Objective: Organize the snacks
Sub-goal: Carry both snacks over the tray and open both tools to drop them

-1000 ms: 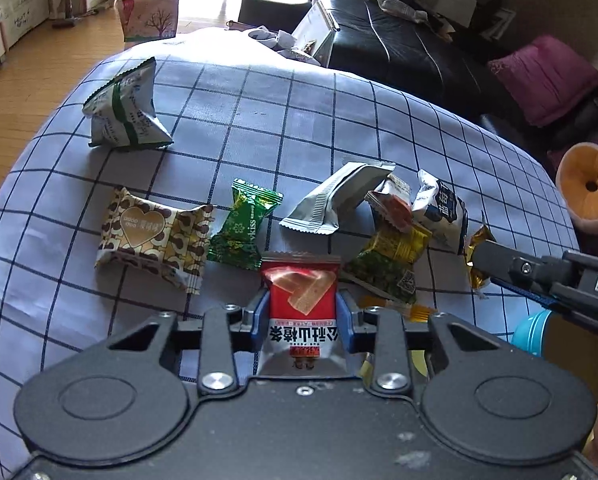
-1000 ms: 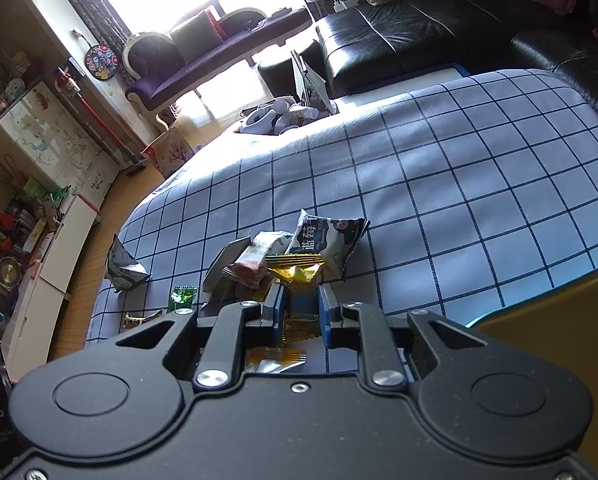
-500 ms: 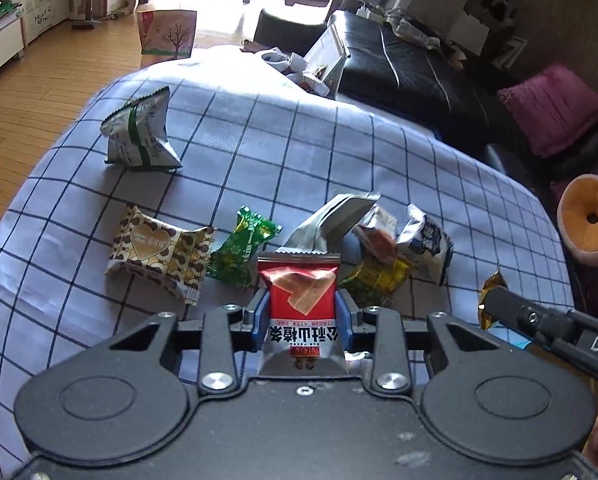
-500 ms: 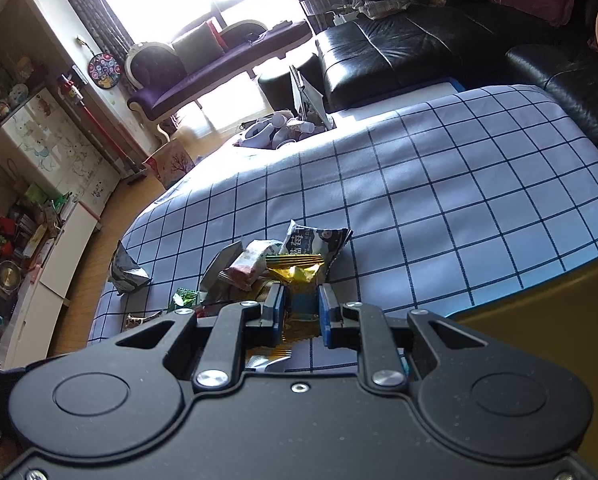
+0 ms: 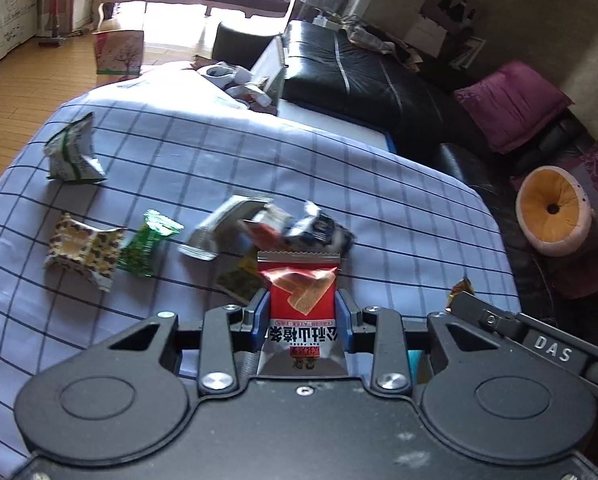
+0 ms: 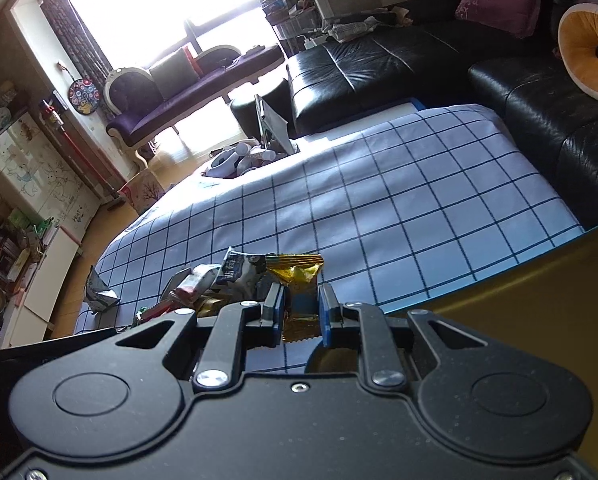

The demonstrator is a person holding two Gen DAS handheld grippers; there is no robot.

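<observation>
My left gripper (image 5: 302, 309) is shut on a red snack packet (image 5: 301, 304) and holds it above the checked cloth. My right gripper (image 6: 301, 305) is shut on a gold-wrapped candy (image 6: 297, 280); it also shows at the right of the left wrist view (image 5: 461, 290). A pile of packets (image 5: 275, 228) lies in the middle of the cloth. To its left lie a green packet (image 5: 147, 244), a brown heart-print packet (image 5: 85, 248) and a white-green bag (image 5: 73, 152). The pile also shows in the right wrist view (image 6: 219, 280).
A gold-coloured container (image 6: 531, 300) with a blue rim sits at the right near the right gripper. The checked cloth (image 5: 339, 184) covers a low table. A black sofa (image 5: 363, 76) and an orange cushion (image 5: 551, 212) lie beyond the far edge.
Both grippers have lifted and drawn back from the pile with their snacks still held. The right gripper has moved right, toward the gold container.
</observation>
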